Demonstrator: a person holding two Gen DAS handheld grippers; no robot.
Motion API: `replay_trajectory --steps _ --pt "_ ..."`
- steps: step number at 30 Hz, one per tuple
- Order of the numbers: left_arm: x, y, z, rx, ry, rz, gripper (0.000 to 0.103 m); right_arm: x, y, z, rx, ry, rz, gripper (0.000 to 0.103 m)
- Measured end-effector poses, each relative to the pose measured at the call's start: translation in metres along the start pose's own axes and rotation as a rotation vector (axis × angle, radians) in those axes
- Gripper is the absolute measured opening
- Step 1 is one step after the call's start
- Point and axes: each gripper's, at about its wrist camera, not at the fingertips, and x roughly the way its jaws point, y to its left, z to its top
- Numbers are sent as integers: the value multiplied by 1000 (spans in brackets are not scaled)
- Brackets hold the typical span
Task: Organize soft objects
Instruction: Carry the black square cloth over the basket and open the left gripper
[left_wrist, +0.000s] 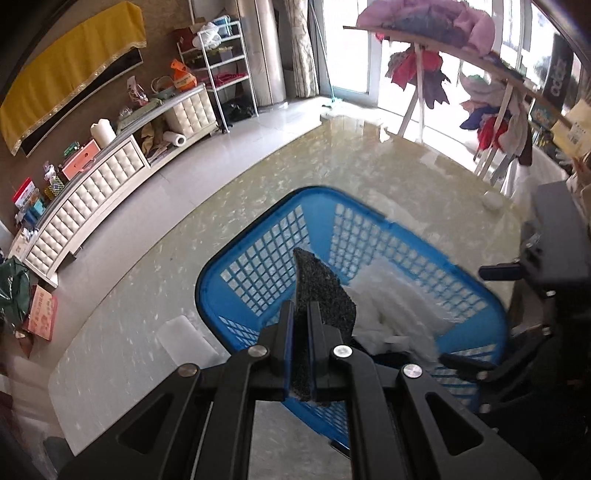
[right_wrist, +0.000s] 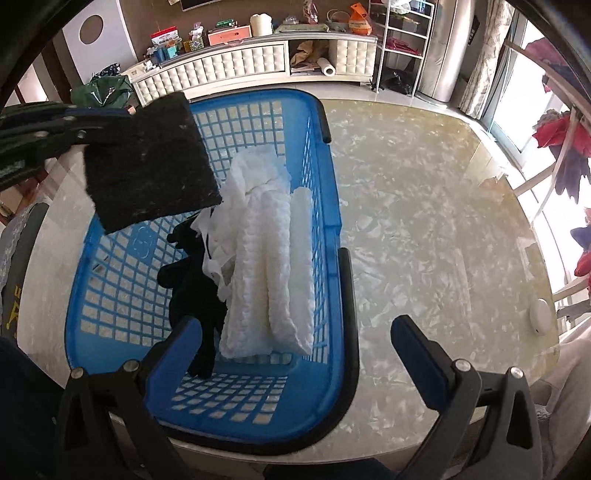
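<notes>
The blue plastic basket (right_wrist: 325, 206) stands on the marbled desk (right_wrist: 424, 229), at its near edge, and serves as the landmark here. The left tool (left_wrist: 302, 325) has its two fingers pressed tight on a dark grey scouring pad (left_wrist: 321, 291), which it holds in the air above the basket's left side; in the right wrist view the same pad (right_wrist: 147, 162) hangs flat over the basket's far left corner, with the left tool (right_wrist: 79, 134) reaching in from the left edge of the picture. Inside the basket a folded white knitted cloth (right_wrist: 269, 277) lies along the right wall, a tangle of white strips (right_wrist: 216, 236) just left of it, and a black fabric item (right_wrist: 192, 280) beside those toward the basket's middle. The right tool (right_wrist: 295, 343) has its fingers spread wide with nothing between them, hovering over the basket's near right rim, one finger over the inside and the other over the bare desk. A white foam block (left_wrist: 184, 339) lies on the desk just left of the basket. A small white round object (right_wrist: 540, 316) sits on the desk well to the right of the basket.
</notes>
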Motion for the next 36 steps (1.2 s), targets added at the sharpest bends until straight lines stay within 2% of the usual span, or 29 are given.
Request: replay_trajectory --steps 5,8,19,23,31,33,36 --pt "30 10 3 41 50 26 5 9 -5 3 14 9 15 103" --pt "46 16 5 48 79 15 5 11 -7 3 22 21 26 103" --pt "80 28 7 136 160 10 6 16 -8 4 29 38 62 103" --pt "86 25 6 185 170 24 6 22 -9 6 25 51 67 103" --pt "89 27 10 219 173 62 9 23 -7 8 21 47 68 103" --pt "89 28 11 216 174 51 11 24 -6 7 24 49 66 103" --pt "88 25 10 230 173 49 31 24 -7 7 28 51 62 103"
